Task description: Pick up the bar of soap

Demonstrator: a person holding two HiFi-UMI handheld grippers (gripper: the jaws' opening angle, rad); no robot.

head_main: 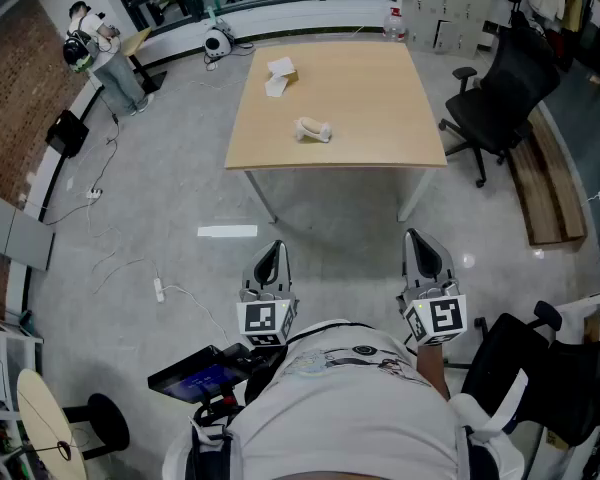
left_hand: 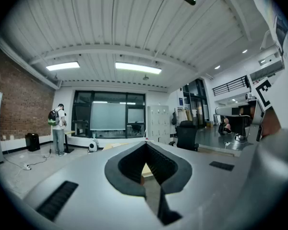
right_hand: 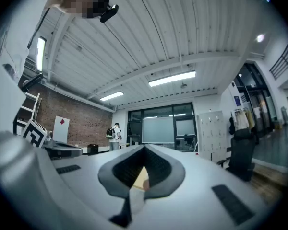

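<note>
**Soap lay on the table, both grippers shut and empty**

I held the left gripper [head_main: 272, 253] over the grey floor [head_main: 160, 198], its ribbed dark pads met at the tips with nothing between them. Ahead, on the square, pale wooden table [head_main: 335, 161], sat a boxy white carton [head_main: 280, 71]. Nearer the table's middle lay what I took for the bar of soap [head_main: 313, 130], a small cream lump with rounded ends, its long axis running left to right across the table. The right gripper [head_main: 420, 240] was closed and empty too, well short of the table.
</note>
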